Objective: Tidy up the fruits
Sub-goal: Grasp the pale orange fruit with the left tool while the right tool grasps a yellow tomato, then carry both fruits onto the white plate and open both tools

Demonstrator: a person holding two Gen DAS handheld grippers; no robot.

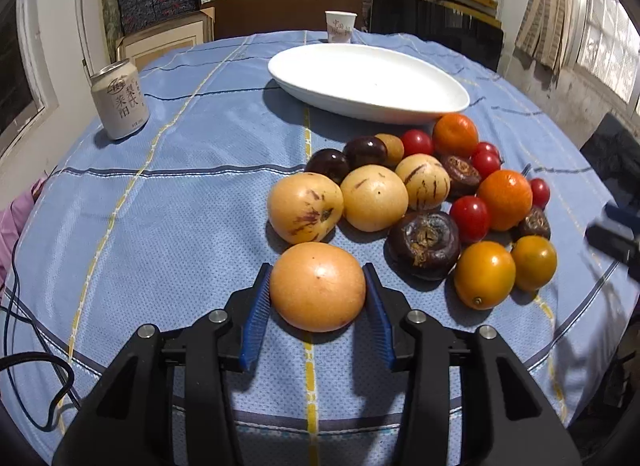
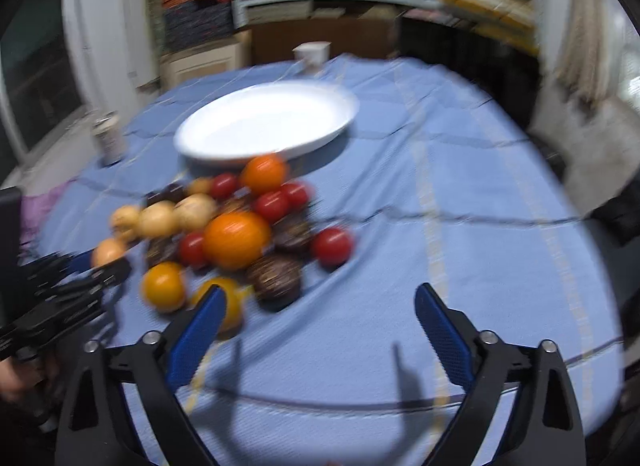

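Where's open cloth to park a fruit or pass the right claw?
The white plate is bare. Open tablecloth lies between the can and the fruit pile, and more to the right of the pile, ahead of the right claw. It is crowded from the plate's near rim down to the left claw.

Your left hand-held gripper (image 1: pixel 318 286) is showing matte black linkage arms with triangular cut-outs, joined by round silver screw heads, and its fingers (image 1: pixel 256 320) are wearing ribbed blue pads. Your right hand-held gripper (image 2: pixel 320 306) is showing the same black frame, silver pivots and textured blue pads (image 2: pixel 442 336). Nothing of your sleeves is showing clearly.
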